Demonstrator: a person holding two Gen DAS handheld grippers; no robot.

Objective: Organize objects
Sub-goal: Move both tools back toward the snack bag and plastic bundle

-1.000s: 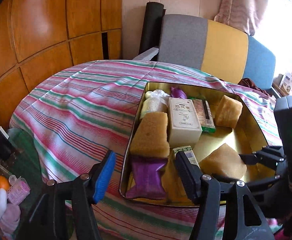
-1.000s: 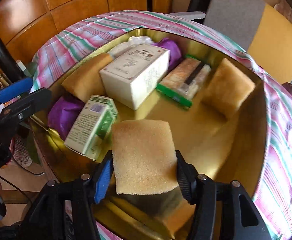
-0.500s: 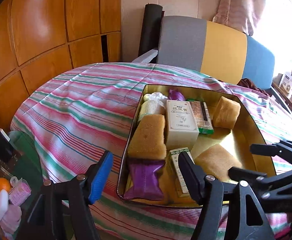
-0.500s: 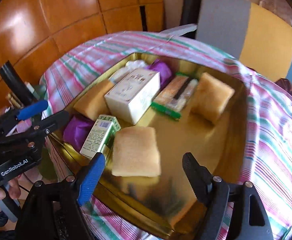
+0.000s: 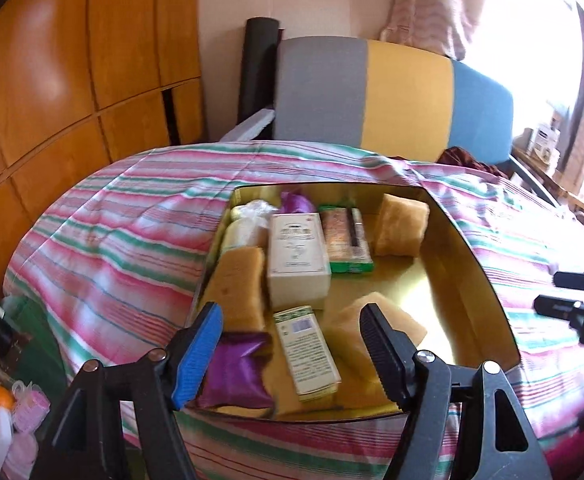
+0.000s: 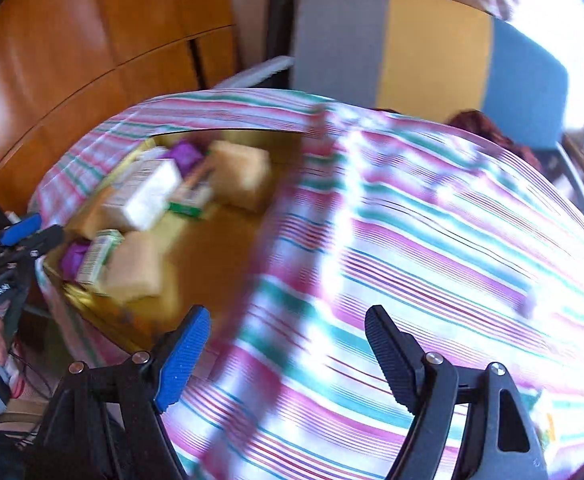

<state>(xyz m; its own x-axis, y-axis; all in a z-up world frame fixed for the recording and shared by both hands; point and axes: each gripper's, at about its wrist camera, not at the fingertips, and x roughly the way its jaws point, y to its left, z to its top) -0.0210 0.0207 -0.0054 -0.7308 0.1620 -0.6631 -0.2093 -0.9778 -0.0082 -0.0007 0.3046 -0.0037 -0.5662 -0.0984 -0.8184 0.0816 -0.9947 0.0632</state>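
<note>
Both my left gripper (image 5: 288, 344) and right gripper (image 6: 286, 354) hang agape and empty, with sponges, boxes and packets already lying in the gold tray (image 5: 476, 264) on the striped cloth (image 5: 124, 240), so I judge little remains.

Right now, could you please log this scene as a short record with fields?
surface: striped tablecloth
container: gold tray
tray contents: three sponges, white box, small green-and-white box, green packet, two purple pouches, a bagged item at the far left corner
left gripper: open, empty, over the tray's near edge
right gripper: open, empty, over the cloth right of the tray
</note>
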